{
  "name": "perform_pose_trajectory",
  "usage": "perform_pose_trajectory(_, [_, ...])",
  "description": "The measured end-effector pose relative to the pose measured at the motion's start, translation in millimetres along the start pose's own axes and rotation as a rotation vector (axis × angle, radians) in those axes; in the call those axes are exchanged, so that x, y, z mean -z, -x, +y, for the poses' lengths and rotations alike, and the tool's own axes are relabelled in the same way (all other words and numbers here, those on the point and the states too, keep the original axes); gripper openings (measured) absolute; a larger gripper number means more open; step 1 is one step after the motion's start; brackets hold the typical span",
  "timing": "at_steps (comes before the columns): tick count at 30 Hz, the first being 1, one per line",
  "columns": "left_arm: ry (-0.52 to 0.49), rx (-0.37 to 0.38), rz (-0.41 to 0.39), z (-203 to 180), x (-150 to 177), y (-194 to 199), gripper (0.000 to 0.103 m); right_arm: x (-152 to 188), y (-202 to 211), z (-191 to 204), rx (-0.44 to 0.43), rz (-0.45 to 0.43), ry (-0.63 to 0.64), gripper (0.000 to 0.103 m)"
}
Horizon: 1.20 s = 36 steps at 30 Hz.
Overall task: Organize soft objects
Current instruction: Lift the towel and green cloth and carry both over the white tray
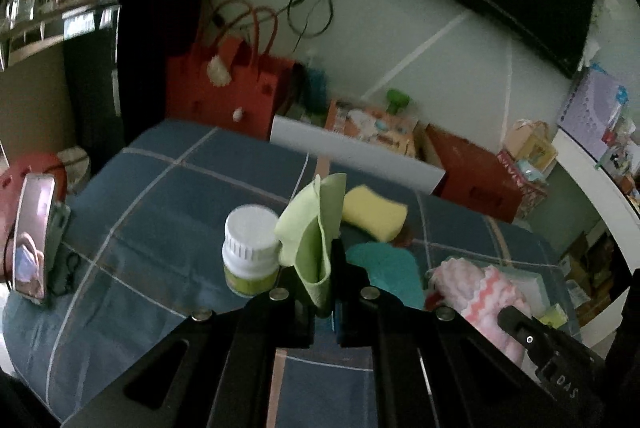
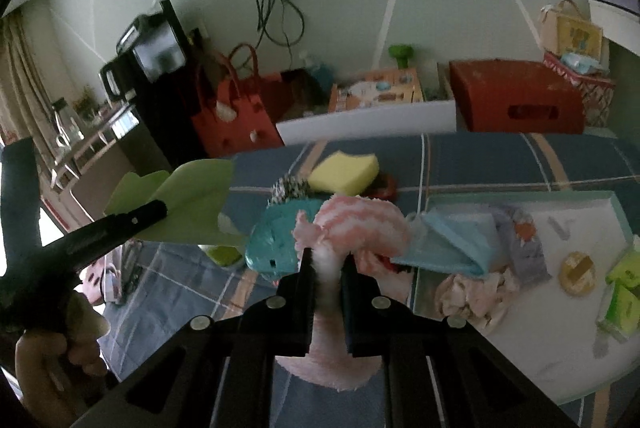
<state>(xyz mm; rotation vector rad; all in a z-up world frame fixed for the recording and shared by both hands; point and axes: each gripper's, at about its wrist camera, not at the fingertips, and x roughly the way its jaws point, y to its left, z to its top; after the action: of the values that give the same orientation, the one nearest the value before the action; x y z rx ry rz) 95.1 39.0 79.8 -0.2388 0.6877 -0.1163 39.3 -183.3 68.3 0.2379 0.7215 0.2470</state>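
Note:
My left gripper (image 1: pixel 323 260) is shut on a light green cloth (image 1: pixel 312 228), held above the blue plaid bed cover (image 1: pixel 160 196); the cloth also shows in the right wrist view (image 2: pixel 188 204). My right gripper (image 2: pixel 327 260) is shut on a pink and white fluffy cloth (image 2: pixel 352 224), lifted over the bed; it also shows in the left wrist view (image 1: pixel 484 292). A yellow sponge (image 1: pixel 374 212) and a teal fuzzy cloth (image 1: pixel 388 268) lie on the bed. A shallow tray (image 2: pixel 608 204) at right holds a light blue cloth (image 2: pixel 452 240) and crumpled fabrics (image 2: pixel 472 292).
A white-capped jar (image 1: pixel 251 248) stands left of the green cloth. A phone (image 1: pixel 32 236) leans at the left. Red bags (image 1: pixel 224 92) and boxes (image 2: pixel 516 100) line the wall behind the bed. The tray also holds a round tin (image 2: pixel 578 272) and green packets (image 2: pixel 624 292).

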Motion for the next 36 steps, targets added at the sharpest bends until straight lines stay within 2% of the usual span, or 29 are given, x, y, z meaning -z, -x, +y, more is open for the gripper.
perform_pose_trajectory(6, [-0.036, 0.026, -0.052, -14.2, -4.8, 17.8, 0.006, -6.4, 13.4, -7.6, 0.014, -0.043, -0.021, 0.012])
perform_pose_trajectory(12, [-0.072, 0.073, -0.065, -31.2, -6.2, 23.9, 0.006, -12.8, 27.7, -22.5, 0.041, -0.081, -0.046, 0.012])
perform_pose_trajectory(25, [-0.185, 0.135, -0.016, -83.5, -2.7, 13.3, 0.006, -29.5, 57.0, -90.3, 0.143, -0.169, -0.185, 0.012])
perform_pose_trajectory(36, [-0.321, 0.194, 0.017, -152.7, -5.8, -1.1, 0.006, -29.8, 75.4, -155.0, 0.261, -0.204, -0.303, 0.012])
